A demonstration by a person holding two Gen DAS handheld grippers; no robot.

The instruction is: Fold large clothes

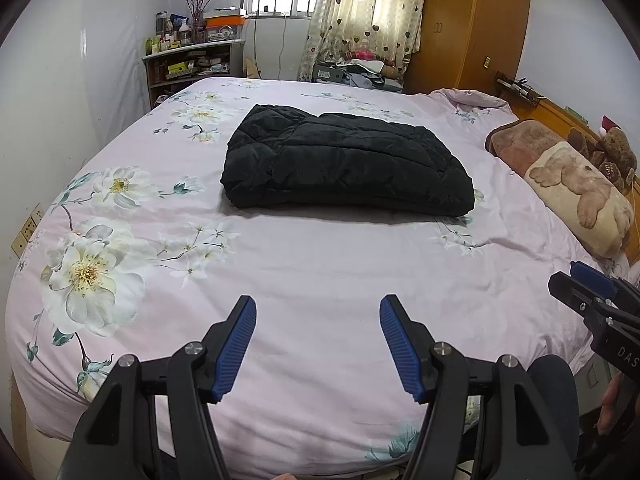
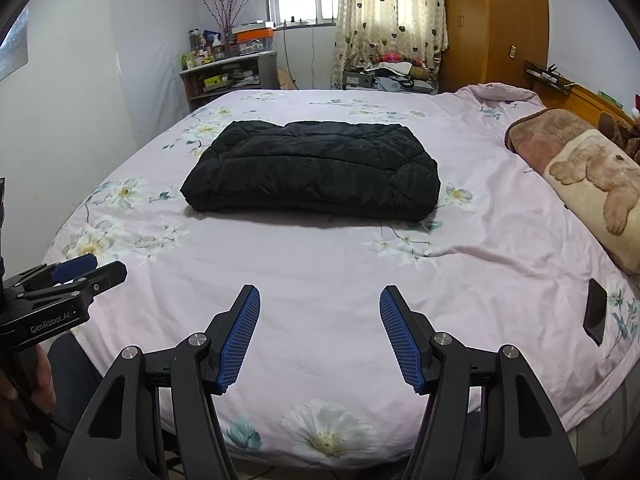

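Where the two views begin, nearest the cameras, there are two tools: the left hand-held gripper [image 1: 318,316] and the right hand-held gripper [image 2: 320,306], each with two black hinged arms ending in ribbed blue pads. Both stand with their fingers spread wide and nothing between them, poised over the near edge of the bed [image 1: 320,264]. Each also shows at the margin of the other's view, the right one at the left view's right edge and the left one at the right view's left edge.

The bed wears one pale pink sheet, smooth cotton-like cloth with a few soft creases, printed with large white flowers and teal leaves. A single small black rectangular object [image 2: 595,312] lies on the sheet near the right edge; what it is cannot be told.

Further in, at the middle of the bed and well apart from both tools, lies one black jacket [image 1: 344,164], puffy and quilted in stitched panels, folded into a thick, roughly rectangular bundle with rounded corners.

To the right, by the wooden headboard, rests one plush pillow [image 1: 576,192] in brown and cream with a bear picture, and beside it one brown teddy bear [image 1: 616,148].

Beyond the bed stand one cluttered shelf [image 1: 192,64], one heart-patterned curtain [image 1: 368,12] and one tall wooden wardrobe [image 1: 472,20].
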